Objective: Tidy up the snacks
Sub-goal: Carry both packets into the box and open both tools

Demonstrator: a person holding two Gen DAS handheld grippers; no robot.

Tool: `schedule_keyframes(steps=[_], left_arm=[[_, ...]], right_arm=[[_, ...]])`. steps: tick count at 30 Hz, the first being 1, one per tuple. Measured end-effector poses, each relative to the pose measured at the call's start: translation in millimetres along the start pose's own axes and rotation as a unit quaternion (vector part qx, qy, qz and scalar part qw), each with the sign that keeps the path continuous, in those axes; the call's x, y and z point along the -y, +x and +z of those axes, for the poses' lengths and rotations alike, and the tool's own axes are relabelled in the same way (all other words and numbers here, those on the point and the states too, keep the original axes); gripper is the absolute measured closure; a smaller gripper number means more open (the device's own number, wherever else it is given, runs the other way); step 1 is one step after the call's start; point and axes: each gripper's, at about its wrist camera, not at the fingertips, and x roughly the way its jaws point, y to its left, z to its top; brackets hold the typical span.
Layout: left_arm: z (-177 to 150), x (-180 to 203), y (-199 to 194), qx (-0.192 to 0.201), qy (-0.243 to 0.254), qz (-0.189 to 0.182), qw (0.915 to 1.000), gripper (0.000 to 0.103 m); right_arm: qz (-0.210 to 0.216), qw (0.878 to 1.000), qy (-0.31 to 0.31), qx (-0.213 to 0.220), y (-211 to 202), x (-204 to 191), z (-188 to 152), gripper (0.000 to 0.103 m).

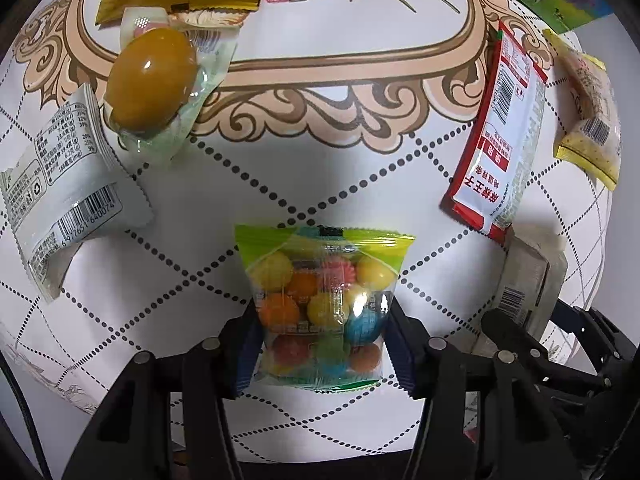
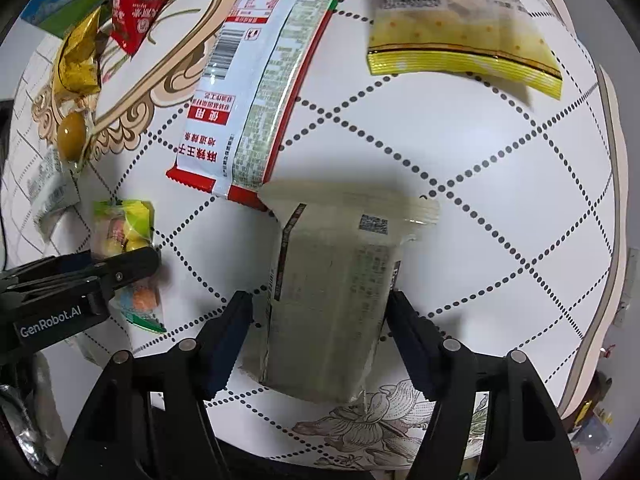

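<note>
At lower centre of the left wrist view, the left gripper has its jaws clenched on the candy bag. The right gripper straddles the grey-green packet on the desk; whether its jaws grip cannot be told.

Your right claw straddles the beige pkt on the desk, jaws apart w/ gaps both sides.

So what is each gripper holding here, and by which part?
The left gripper clamps the clear bag of coloured candy balls by its lower side edges. The right gripper straddles the pale translucent packet; contact cannot be told.
</note>
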Motion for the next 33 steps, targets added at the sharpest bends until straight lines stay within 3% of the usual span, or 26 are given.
schedule_keyframes(steps=[4,9,18,27,33], left_arm=[[-8,6,-9,0.012,0.008,0.013,0.9998,0.053],[-15,20,-21,0.016,0.015,0.01,0.9997,0.056],[-9,27,-58,0.033,0.019,-0.02,0.9991,0.056],[15,46,-161,0.105,0.023,-0.092,0.99,0.056],[75,49,-242,0.154,0.043,-0.127,0.979,0.056]], right_arm=[[-0.015,1.0,0.01,0.015,2,-16,-5,0.039],[0.027,0.999,0.03,0.025,-10,19,-1,0.045],[0.073,0.996,0.033,0.046,-44,12,3,0.045],[0.119,0.984,0.004,0.135,-159,17,61,0.045],[0.12,0.97,-0.033,0.209,-234,10,114,0.045]])
